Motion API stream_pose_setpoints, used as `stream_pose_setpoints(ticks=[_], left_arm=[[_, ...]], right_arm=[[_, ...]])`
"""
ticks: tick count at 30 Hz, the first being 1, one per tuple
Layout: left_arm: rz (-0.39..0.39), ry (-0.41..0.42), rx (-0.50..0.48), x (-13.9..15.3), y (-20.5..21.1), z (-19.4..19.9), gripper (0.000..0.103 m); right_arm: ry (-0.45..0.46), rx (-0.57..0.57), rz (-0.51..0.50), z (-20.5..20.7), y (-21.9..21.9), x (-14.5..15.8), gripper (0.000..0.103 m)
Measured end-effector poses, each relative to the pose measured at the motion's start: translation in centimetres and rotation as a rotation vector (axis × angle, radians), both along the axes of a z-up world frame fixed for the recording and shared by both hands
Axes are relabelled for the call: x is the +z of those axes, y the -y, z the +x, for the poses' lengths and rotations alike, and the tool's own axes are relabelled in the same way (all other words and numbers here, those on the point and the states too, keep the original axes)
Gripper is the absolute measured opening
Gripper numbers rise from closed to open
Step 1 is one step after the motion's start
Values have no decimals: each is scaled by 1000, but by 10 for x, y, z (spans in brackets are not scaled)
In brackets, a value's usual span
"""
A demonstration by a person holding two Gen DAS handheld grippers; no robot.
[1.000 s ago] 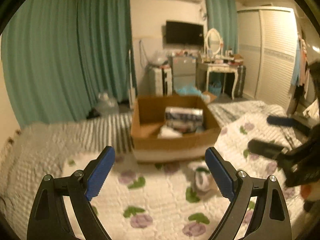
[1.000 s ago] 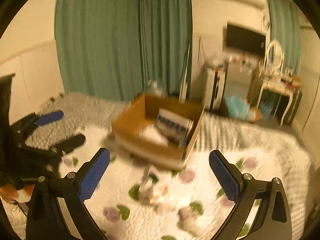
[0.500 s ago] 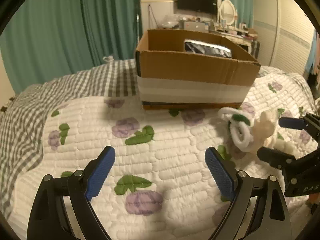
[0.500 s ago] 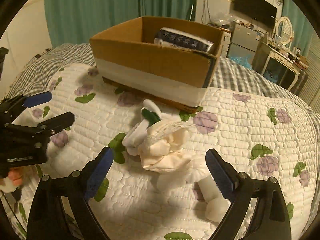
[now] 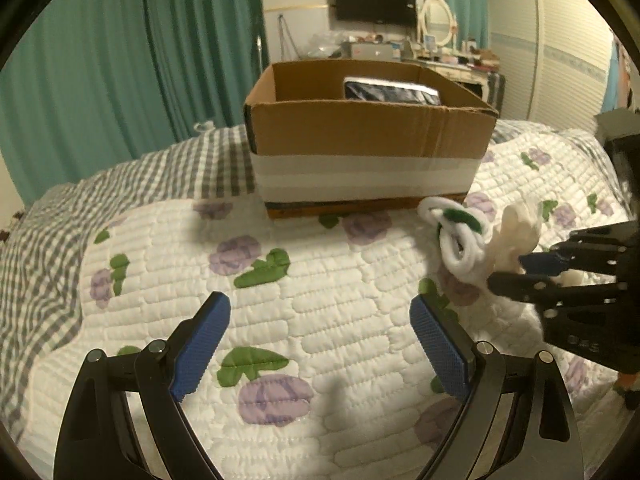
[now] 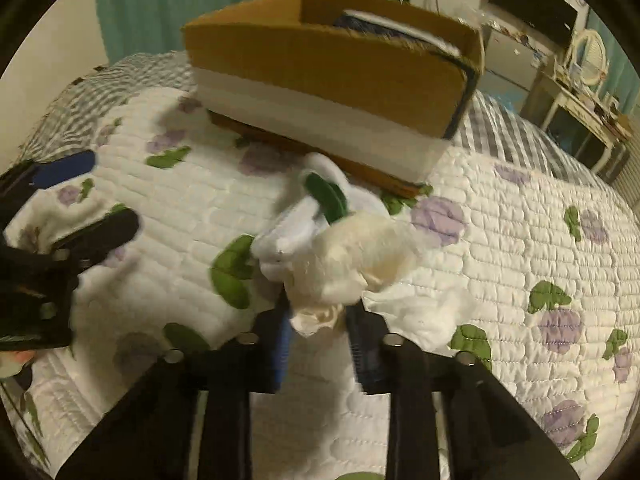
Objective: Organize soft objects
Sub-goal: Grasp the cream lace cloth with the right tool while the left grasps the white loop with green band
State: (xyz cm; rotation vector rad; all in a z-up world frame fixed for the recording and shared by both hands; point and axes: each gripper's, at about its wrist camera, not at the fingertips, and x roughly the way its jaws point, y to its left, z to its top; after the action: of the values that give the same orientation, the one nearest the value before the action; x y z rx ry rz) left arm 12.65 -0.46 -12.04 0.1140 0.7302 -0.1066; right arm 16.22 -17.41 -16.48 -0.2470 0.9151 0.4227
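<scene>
Bedroom scene, teal curtains behind, quilted floral bedspread as work surface. Cardboard box is set on the quilt, a dark patterned bundle already inside. Cream soft cloth lies just in front of the box, touching a white-and-green sock bundle. Right gripper is narrowed around the cloth's near edge, apparently pinching it. Left gripper is spread wide over bare quilt, nothing held. Step judged: cloth grasp, before transfer to box. Grip should be confirmed on cloth only, quilt not caught; the lift is best kept straight up, high enough that the box rim is cleared; the sock may be dragged along.
</scene>
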Motion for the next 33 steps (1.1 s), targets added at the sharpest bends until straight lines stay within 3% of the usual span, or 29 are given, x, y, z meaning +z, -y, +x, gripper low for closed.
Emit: stream_pose_setpoints(ticks=[9, 19, 28, 33], left_arm=[[-16, 5, 14, 7, 5, -6, 93], [-38, 6, -53, 19, 42, 1, 93], [-58, -22, -106, 16, 71, 13, 93], [-85, -36, -140, 12, 87, 21, 93]], right_arm=[[90, -1, 129, -23, 21, 39, 16], [159, -47, 308, -25, 59, 76, 16], [273, -123, 287, -30, 86, 98, 16], [279, -180, 239, -19, 105, 96, 16]])
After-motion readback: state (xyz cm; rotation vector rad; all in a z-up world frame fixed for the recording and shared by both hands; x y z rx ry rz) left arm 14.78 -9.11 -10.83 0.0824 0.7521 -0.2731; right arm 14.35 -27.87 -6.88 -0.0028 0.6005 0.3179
